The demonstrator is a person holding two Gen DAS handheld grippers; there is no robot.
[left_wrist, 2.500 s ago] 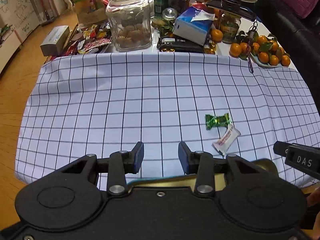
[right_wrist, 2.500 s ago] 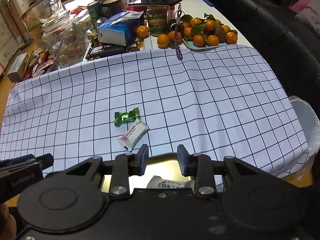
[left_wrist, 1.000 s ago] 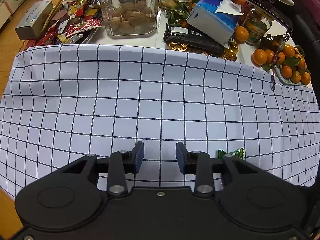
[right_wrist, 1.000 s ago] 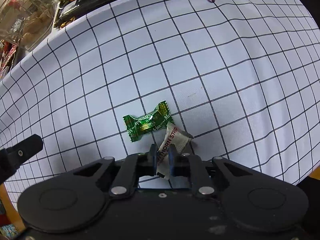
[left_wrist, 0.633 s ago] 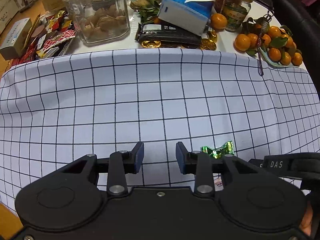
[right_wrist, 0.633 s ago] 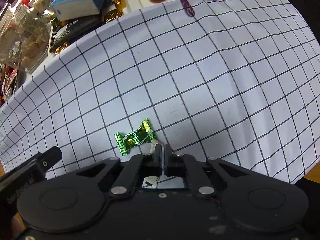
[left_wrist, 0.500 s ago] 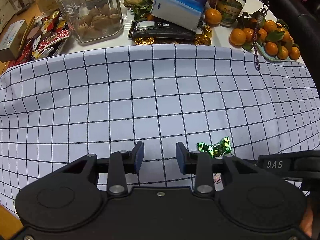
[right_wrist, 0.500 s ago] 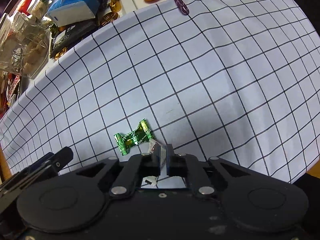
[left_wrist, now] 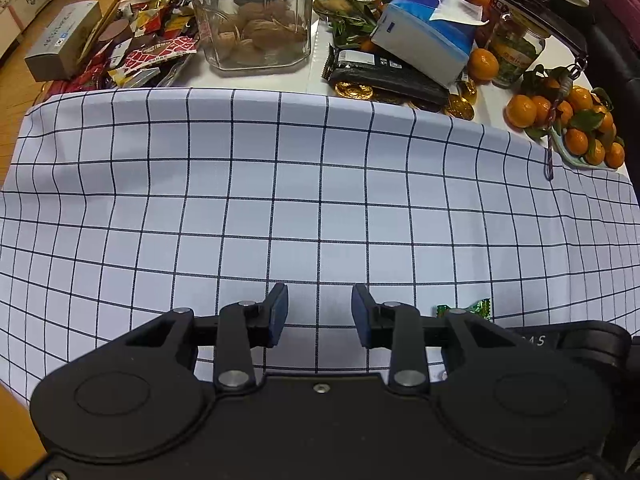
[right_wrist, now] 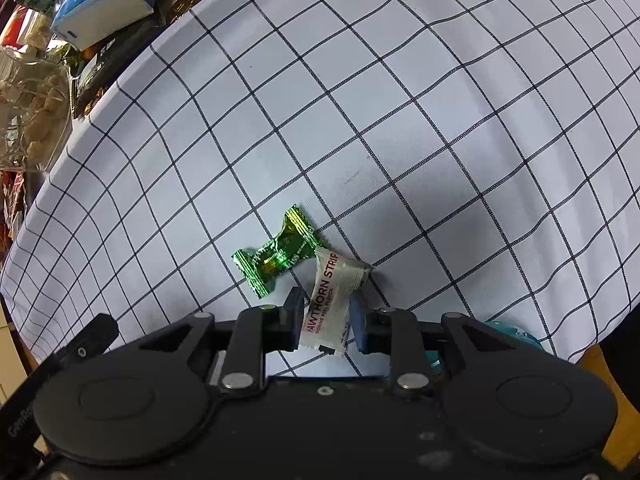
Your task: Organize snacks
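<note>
Two wrapped snacks lie on the checked cloth (right_wrist: 400,120): one green foil candy (right_wrist: 276,256) and one white hawthorn strip packet (right_wrist: 332,296), touching at the candy's 4 o'clock end. The right gripper (right_wrist: 325,312) points down over the packet, its jaws opening with the packet between them, the pads no longer pressing it. The left gripper (left_wrist: 319,310) hangs spread and empty, the green candy (left_wrist: 464,309) at its 3 o'clock. One walnut jar (left_wrist: 248,12) stands at 12 o'clock

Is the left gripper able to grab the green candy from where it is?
Probably yes: the green candy lies just right of the open left gripper on bare checked cloth.
</note>
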